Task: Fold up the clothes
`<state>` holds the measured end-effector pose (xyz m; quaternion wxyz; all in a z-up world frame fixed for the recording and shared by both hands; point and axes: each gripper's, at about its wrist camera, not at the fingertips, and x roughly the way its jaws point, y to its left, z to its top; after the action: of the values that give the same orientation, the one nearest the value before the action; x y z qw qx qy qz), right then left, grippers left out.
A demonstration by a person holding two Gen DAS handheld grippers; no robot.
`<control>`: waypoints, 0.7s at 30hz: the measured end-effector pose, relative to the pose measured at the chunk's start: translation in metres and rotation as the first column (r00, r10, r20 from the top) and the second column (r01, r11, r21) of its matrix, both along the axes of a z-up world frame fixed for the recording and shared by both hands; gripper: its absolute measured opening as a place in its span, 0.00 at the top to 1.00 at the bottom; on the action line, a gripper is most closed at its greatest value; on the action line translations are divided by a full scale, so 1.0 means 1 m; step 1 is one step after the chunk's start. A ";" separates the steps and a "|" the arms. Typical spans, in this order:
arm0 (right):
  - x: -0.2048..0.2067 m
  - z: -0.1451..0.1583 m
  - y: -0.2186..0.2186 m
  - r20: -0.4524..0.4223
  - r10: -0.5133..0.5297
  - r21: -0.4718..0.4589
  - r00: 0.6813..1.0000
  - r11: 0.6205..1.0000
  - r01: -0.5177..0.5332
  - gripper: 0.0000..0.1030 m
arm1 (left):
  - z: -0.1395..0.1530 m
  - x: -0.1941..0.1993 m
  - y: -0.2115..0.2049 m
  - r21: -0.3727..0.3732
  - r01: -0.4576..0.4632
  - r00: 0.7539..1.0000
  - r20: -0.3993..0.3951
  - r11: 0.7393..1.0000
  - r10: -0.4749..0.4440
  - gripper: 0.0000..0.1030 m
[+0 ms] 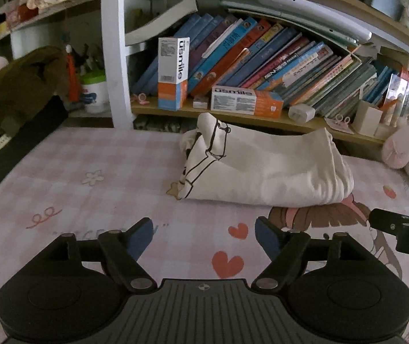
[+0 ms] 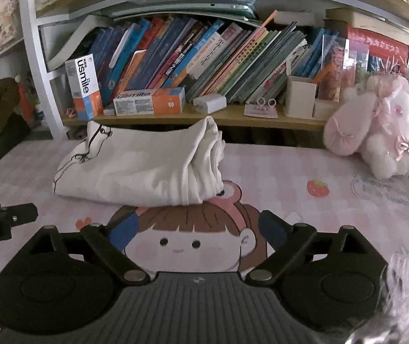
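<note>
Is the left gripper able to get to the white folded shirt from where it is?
Probably yes. The left gripper is open and holds nothing, and only bare pink bedsheet lies between it and the white folded shirt, just ahead.

Cream-white garment — folded into a thick, soft bundle, lying flat on the pink checked sheet at about 12 o'clock, close under the bookshelf edge. Black line-drawn print showing along the end toward 9 o'clock, where one corner stands up in a peak. Stacked fold layers bunched at the end toward 3 o'clock, that corner raised too. Touched by nothing — resting on its own, near edge overlapping the printed cartoon girl's hair.
</note>
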<state>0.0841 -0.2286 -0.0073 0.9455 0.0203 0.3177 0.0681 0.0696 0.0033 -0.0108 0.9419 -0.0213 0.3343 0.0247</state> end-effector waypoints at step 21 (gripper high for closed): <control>-0.031 -0.011 0.002 -0.001 0.013 -0.031 1.000 0.999 -0.013 0.06 | -0.007 -0.027 -0.018 0.080 0.011 1.000 -0.004 0.997 -0.011 0.00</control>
<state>0.0530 -0.2269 -0.0186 0.9451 0.0036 0.3193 0.0691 0.0427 -0.0145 -0.0178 0.9416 0.0183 0.3346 0.0329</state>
